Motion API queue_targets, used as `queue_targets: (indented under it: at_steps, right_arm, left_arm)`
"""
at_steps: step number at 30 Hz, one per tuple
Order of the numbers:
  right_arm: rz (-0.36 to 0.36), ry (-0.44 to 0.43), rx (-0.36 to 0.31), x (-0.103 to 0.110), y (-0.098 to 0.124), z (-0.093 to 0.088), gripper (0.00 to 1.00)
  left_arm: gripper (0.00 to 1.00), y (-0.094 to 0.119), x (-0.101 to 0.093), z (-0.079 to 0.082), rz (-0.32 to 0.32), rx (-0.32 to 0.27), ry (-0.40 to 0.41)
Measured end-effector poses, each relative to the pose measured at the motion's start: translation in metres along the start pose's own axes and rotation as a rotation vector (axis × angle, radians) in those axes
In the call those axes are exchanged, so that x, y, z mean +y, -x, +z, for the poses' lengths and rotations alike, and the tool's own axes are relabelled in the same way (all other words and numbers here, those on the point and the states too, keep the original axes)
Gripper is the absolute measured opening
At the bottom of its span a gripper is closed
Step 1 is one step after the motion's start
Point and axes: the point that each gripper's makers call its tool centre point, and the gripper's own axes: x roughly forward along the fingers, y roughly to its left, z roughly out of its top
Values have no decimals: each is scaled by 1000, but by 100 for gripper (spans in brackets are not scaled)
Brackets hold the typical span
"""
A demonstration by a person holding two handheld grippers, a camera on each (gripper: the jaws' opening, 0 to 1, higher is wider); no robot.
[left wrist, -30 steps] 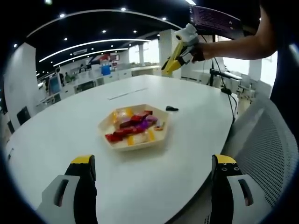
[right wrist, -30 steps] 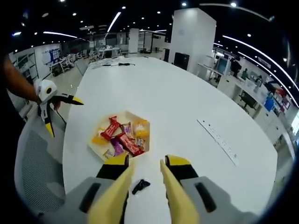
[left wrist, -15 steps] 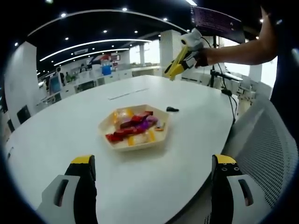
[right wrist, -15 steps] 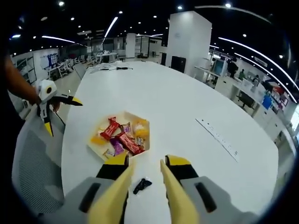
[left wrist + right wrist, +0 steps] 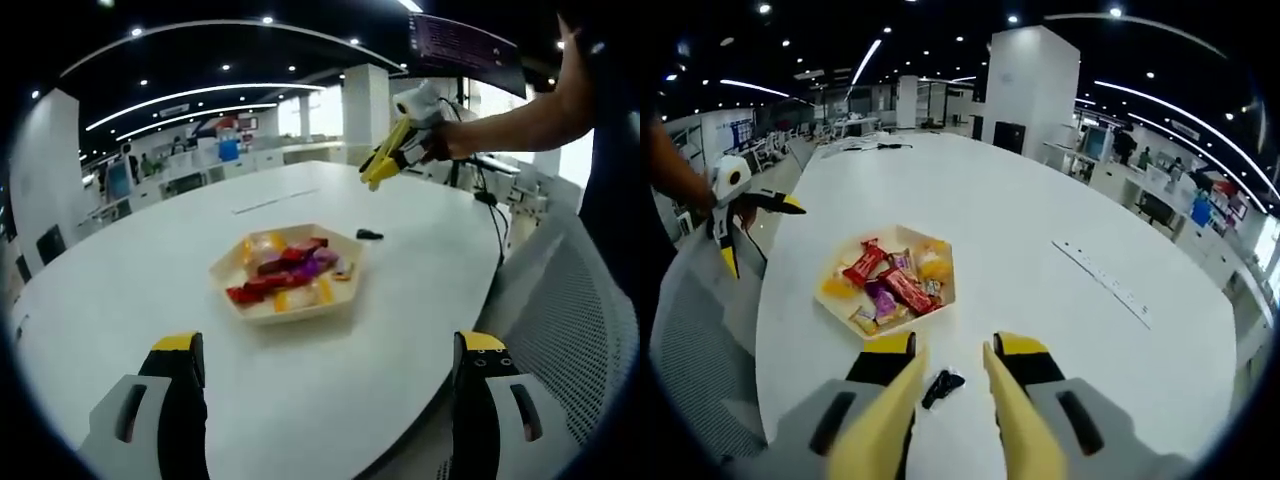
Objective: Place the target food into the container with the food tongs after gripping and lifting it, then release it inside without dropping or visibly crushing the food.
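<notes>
A beige six-sided tray (image 5: pixel 300 313) holding several wrapped candies (image 5: pixel 285 265) lies mid-table. My left gripper (image 5: pixel 330 352) hovers near the table's edge, short of the tray, jaws wide apart and empty. A hand holds my right gripper (image 5: pixel 381 172) high above the far side of the table. In the right gripper view the tray (image 5: pixel 902 230) lies ahead and left of my right gripper (image 5: pixel 950 347), whose jaws stand a little apart with nothing between them. Below that gap, a small black object (image 5: pixel 941 385) rests on the table. The left gripper (image 5: pixel 760 232) appears at far left.
The white table (image 5: pixel 1040 230) is broad, with a long slot (image 5: pixel 1102 282) set in its top. A grey mesh chair (image 5: pixel 575 300) stands at the table's near edge. The black object (image 5: pixel 369 234) lies just beyond the tray. Office desks and pillars stand far behind.
In the left gripper view the right gripper has drifted right and slightly lower. The right gripper view has shifted, so the tray sits further left. The left gripper has stayed put.
</notes>
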Motion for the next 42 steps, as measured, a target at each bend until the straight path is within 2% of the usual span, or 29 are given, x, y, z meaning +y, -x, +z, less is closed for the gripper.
queue_targets:
  at_steps: [6,19,30,42]
  right_arm:
    - [-7,-17,6,0,-6,-11,30]
    - [-24,-58,63,8,-25,-48,30]
    - [-41,-88,79,4,-41,-57,30]
    - [-57,-109,150,10,-58,-69,29]
  left_arm:
    - [99,0,-1,0,-1,4,1]
    - [99,-1,-1,-2,-1,16,0]
    - [99,-1,-1,-4,-5,23,0]
    - [99,-1,-1,-5,-4,29,3]
